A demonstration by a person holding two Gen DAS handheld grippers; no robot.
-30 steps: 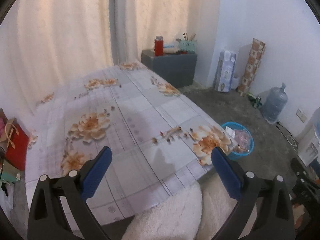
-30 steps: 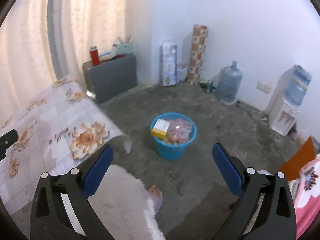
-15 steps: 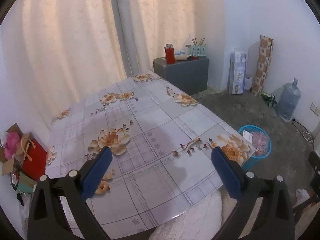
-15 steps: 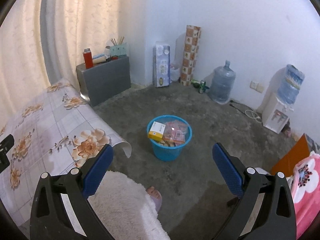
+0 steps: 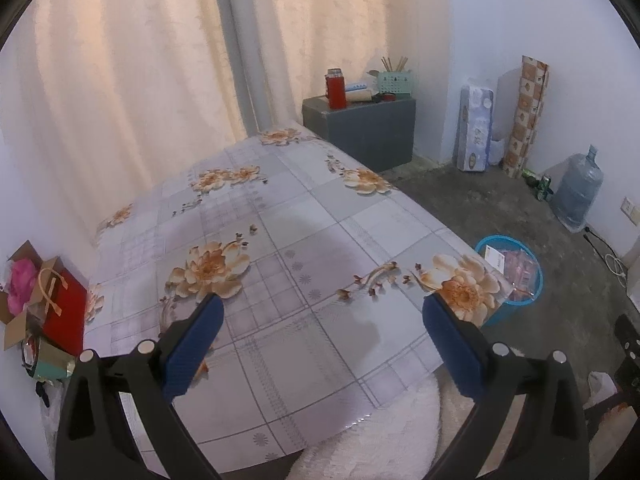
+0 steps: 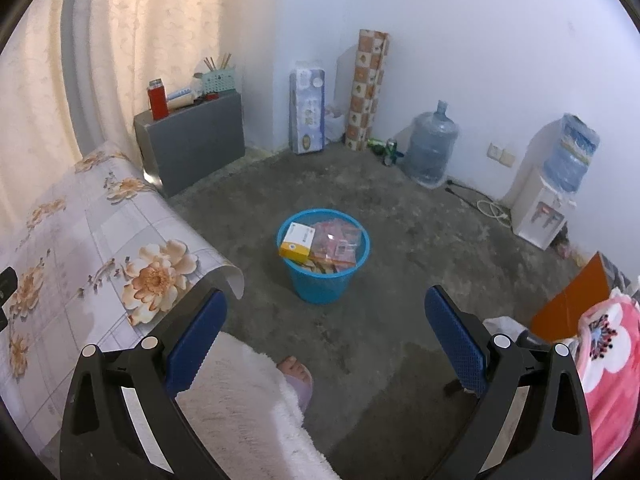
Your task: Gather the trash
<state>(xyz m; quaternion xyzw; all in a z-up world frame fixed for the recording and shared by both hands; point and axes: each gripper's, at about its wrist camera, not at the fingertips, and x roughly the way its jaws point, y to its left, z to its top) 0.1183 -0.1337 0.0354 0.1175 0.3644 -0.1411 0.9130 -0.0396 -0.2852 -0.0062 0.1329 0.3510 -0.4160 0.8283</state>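
A blue trash basket (image 6: 320, 280) stands on the concrete floor beside the table, filled with a yellow-and-white box (image 6: 298, 242) and pink plastic packets (image 6: 340, 242). It also shows in the left wrist view (image 5: 534, 288) past the table corner. My left gripper (image 5: 322, 344) is open and empty, held above the flowered tablecloth (image 5: 280, 240). My right gripper (image 6: 326, 344) is open and empty, held above the floor in front of the basket.
A grey cabinet (image 6: 192, 144) with a red flask (image 6: 157, 98) stands by the curtain. A tissue pack (image 6: 307, 106), a patterned roll (image 6: 366, 88), a water jug (image 6: 430, 146) and a dispenser (image 6: 544, 204) line the wall. A red gift bag (image 5: 60, 308) sits left of the table.
Both grippers have risen and pulled back, so more of the table and floor shows. Both stay open and empty.
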